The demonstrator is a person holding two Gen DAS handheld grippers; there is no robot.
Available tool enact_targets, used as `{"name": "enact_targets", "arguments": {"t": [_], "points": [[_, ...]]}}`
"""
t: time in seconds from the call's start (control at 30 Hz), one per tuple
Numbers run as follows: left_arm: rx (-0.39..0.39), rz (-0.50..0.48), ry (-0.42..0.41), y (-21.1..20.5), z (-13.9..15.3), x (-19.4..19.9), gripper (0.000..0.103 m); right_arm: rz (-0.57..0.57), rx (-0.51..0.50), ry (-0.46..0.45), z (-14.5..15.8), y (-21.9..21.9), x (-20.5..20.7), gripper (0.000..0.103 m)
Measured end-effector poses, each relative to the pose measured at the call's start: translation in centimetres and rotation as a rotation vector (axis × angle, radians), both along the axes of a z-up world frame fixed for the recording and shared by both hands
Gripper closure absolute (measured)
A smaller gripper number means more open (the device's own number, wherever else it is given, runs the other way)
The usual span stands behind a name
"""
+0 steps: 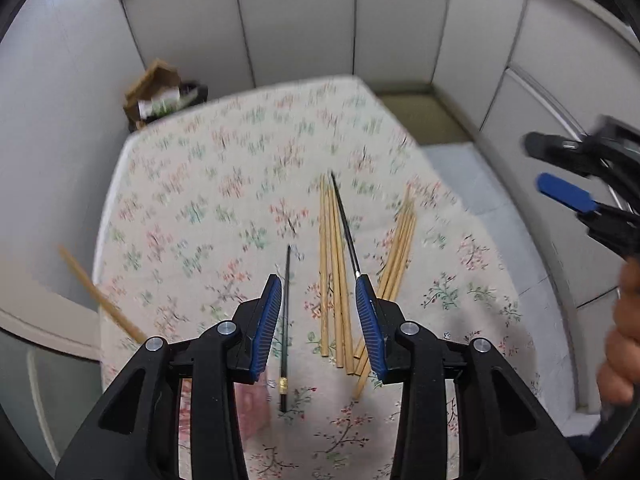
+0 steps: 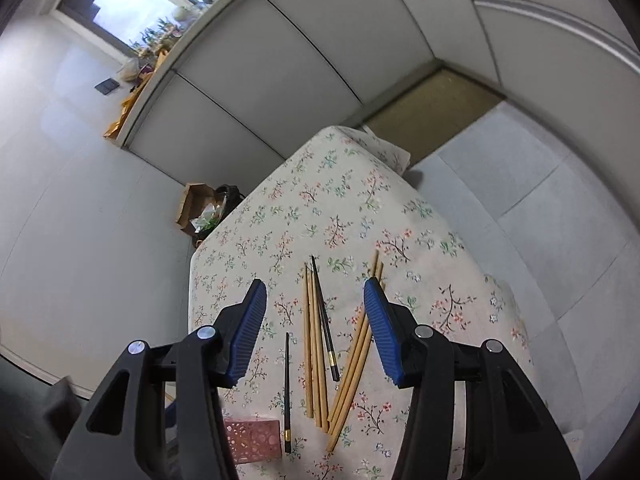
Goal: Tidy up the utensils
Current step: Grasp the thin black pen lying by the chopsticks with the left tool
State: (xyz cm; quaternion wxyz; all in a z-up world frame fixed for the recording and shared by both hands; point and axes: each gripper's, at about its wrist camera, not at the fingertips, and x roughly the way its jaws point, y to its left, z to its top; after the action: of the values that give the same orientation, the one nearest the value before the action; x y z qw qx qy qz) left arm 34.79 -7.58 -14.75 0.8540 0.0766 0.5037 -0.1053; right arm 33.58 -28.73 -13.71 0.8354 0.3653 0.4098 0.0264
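On the floral tablecloth lie a lone black chopstick, a bundle of wooden chopsticks with a second black chopstick across it, and a slanted wooden bundle. My left gripper hovers open above them, nothing between its pads. One blurred wooden stick juts past the table's left edge. My right gripper shows at the right, held by a hand. In the right wrist view my right gripper is open over the black chopstick and wooden bundles.
A pink patterned box sits at the table's near edge, left of the chopsticks. A cardboard box of clutter stands on the floor beyond the far left corner. White wall panels enclose the table; grey floor tiles lie to the right.
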Motion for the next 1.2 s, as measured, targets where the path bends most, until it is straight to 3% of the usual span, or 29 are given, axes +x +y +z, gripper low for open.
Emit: {"name": "enact_targets", "arguments": {"t": [0.17,0.37,0.8,0.87,1.0,1.2], "points": [[0.056,0.072,0.097,0.1,-3.5,3.3,0.066,-0.007,0.079,0.042,-1.4,-1.4,0.1,0.052],[0.104,0.102,0.217,-0.3,-7.6,4.9,0.083,-0.032,0.126,0.047,-2.0,-2.9,0.0,0.052],[0.193,0.151,0.332,0.2,-12.3,6.1,0.083,-0.041,0.171,0.053,-2.5,-3.8,-0.3,0.052],[0.165,0.145,0.365,0.3,-13.1,6.1,0.083,-0.025,0.163,0.063,-2.7,-3.5,-0.1,0.052],[0.135,0.131,0.372,0.2,-13.3,6.1,0.103,-0.019,0.172,0.07,-3.1,-3.5,0.1,0.052],[0.103,0.135,0.366,0.6,-12.4,6.0,0.103,-0.021,0.164,0.083,-3.3,-3.5,0.0,0.052]]}}
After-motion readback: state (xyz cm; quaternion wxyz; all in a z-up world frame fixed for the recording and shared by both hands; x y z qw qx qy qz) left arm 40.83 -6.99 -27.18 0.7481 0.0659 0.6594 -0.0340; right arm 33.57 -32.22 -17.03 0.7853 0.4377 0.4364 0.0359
